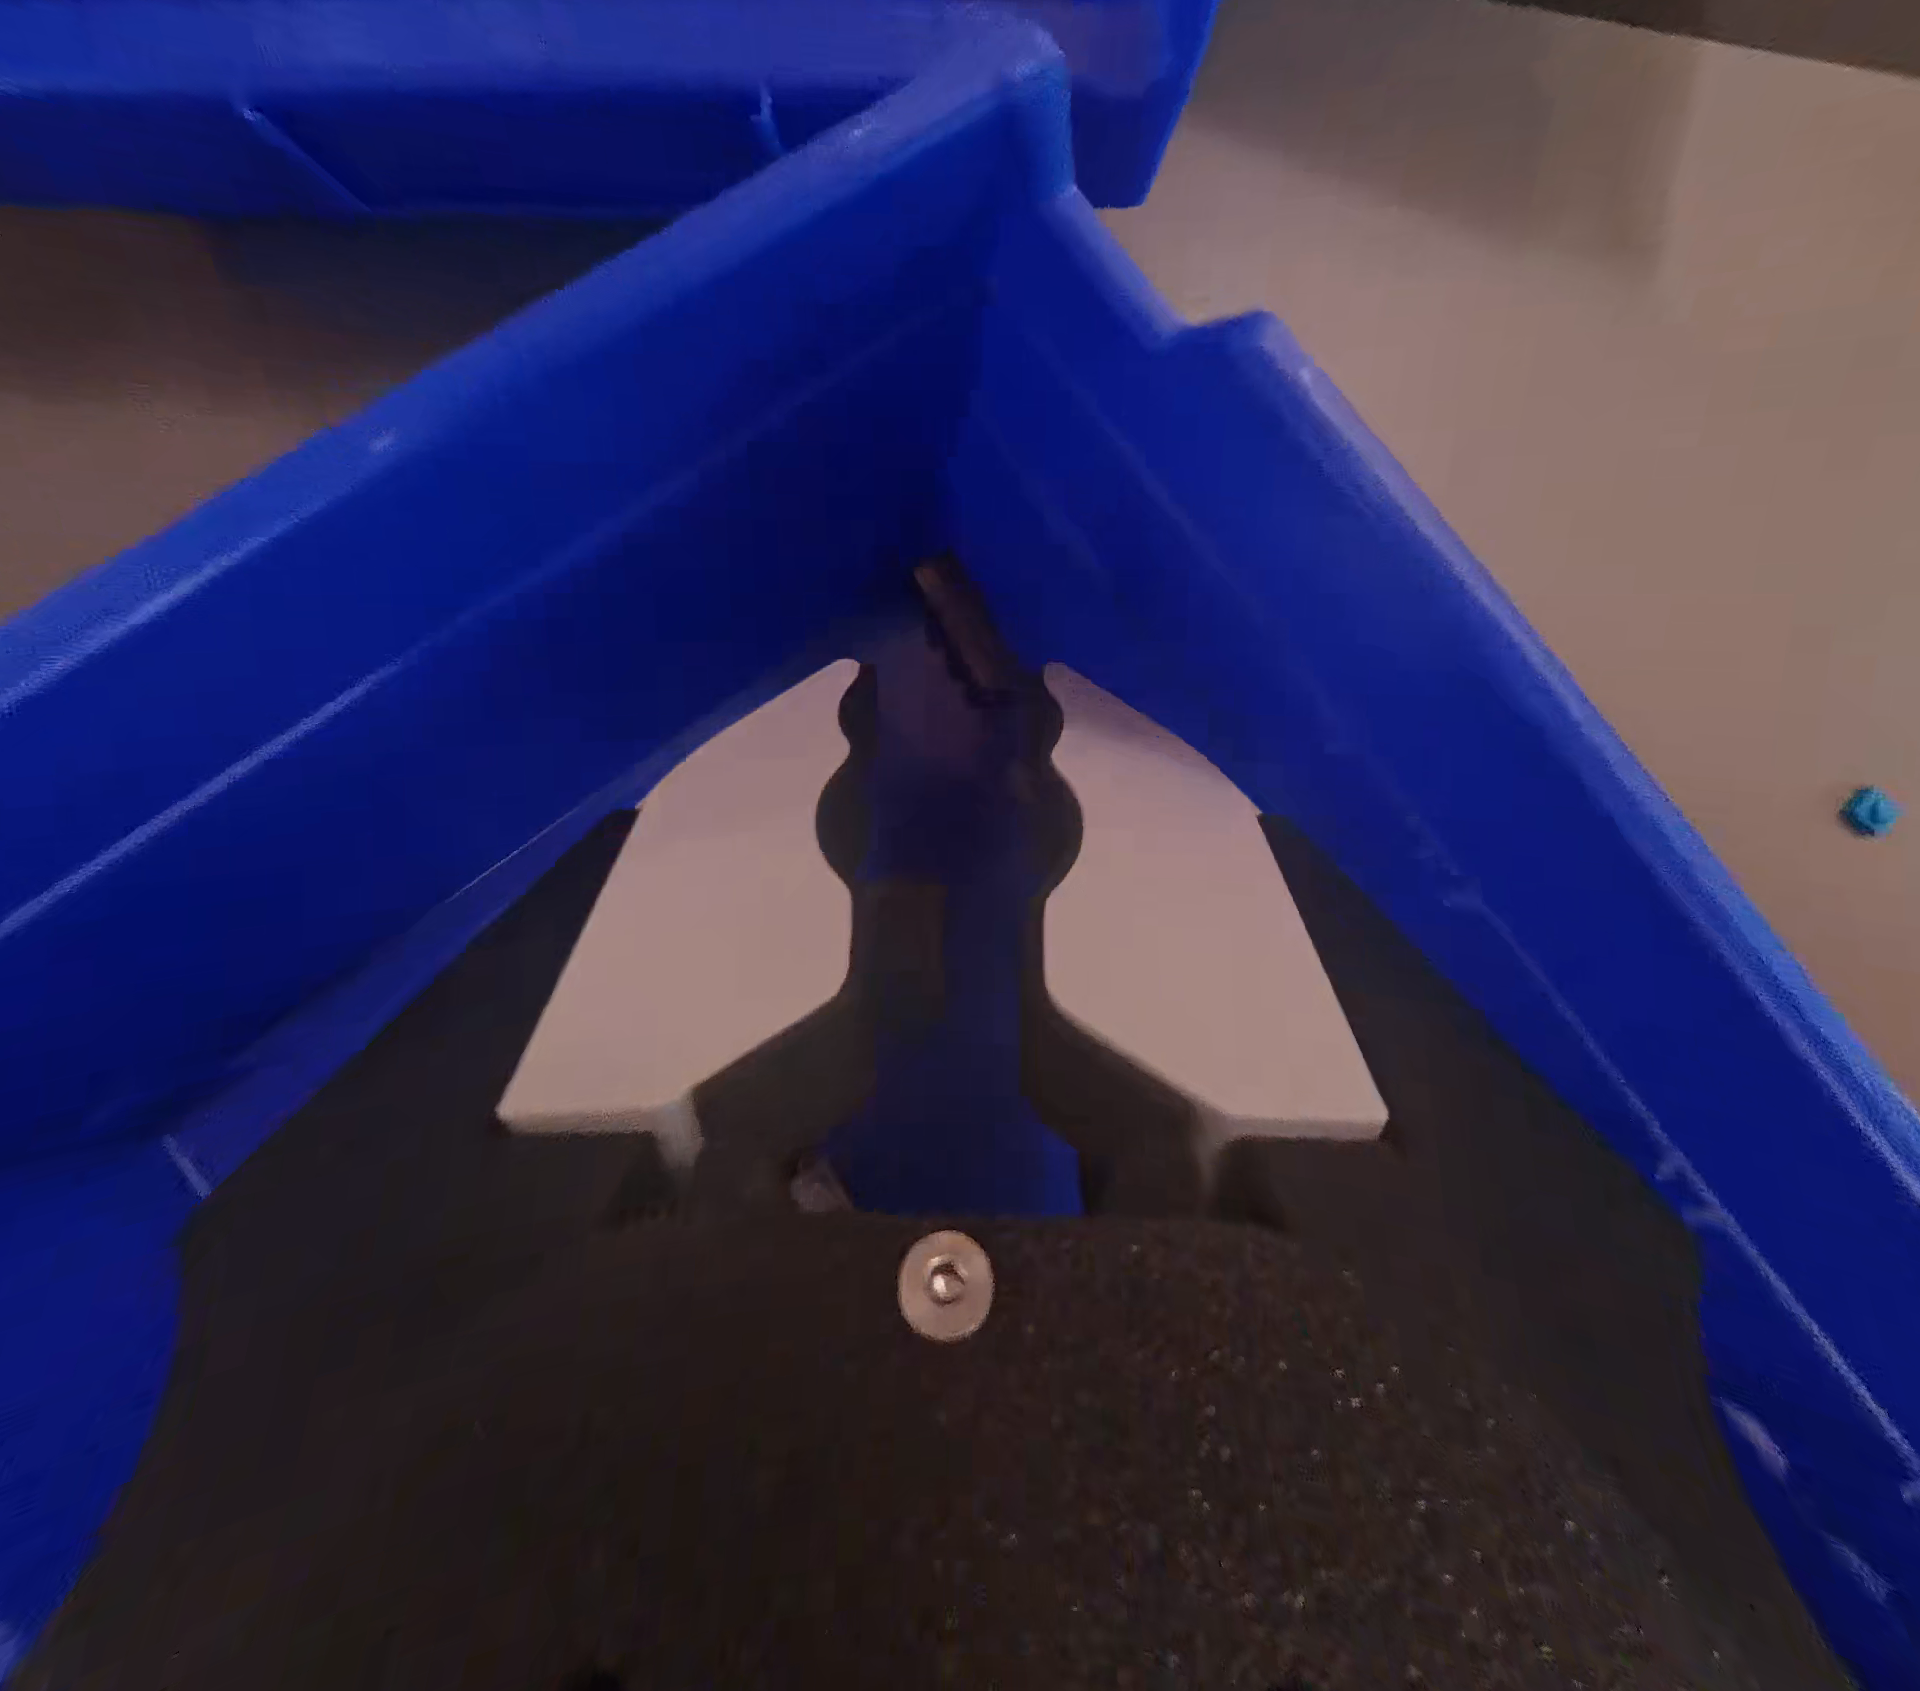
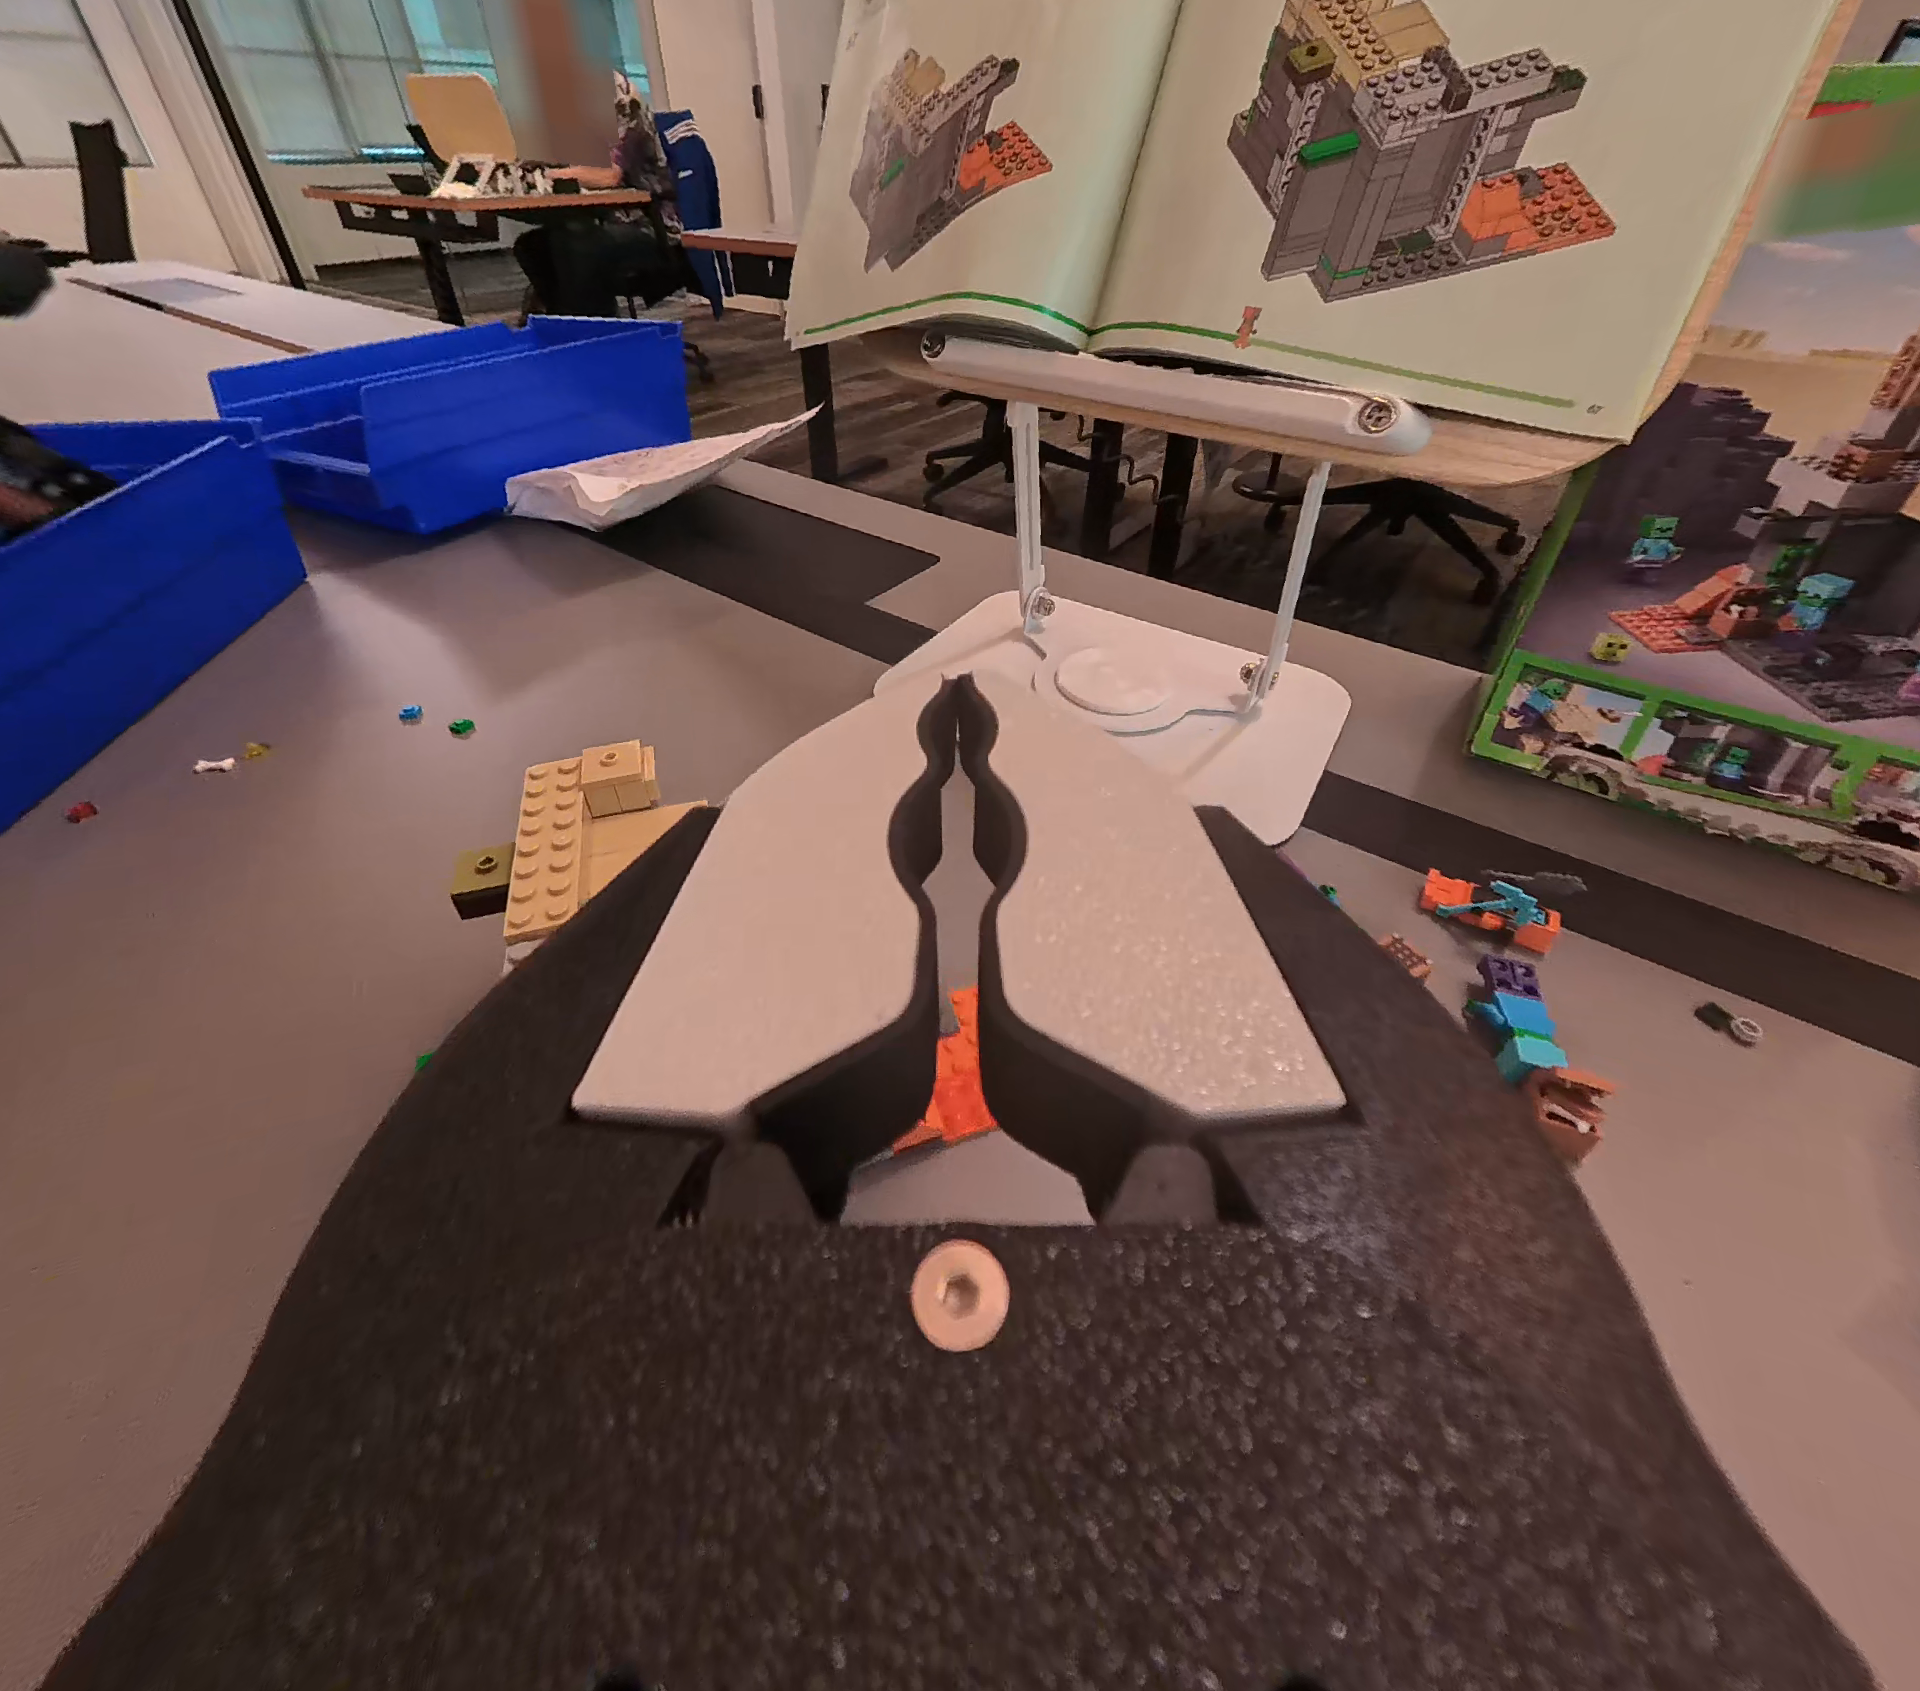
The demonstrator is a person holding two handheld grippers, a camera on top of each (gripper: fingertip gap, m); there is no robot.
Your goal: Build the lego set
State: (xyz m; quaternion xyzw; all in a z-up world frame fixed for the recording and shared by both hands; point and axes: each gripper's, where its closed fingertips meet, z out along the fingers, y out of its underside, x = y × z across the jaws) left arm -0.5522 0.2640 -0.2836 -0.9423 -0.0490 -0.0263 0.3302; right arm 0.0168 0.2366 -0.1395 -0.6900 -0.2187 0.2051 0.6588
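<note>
Blue bins [image 2: 447, 415], instruction booklet [image 2: 1299, 103], loose bricks [image 2: 1496, 909].

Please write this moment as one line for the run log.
left gripper: at corner of blue bin, grasp unclear | right gripper: shut, empty, above brick model | instruction book open on stand

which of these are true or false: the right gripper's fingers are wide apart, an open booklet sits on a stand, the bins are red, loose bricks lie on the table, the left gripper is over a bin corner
1. The right gripper's fingers are wide apart. False: the fingertips meet.
2. An open booklet sits on a white stand. True.
3. The bins are red. False: the bins are blue.
4. Loose bricks lie on the grey table. True.
5. The left gripper is at a bin corner. True.
</note>
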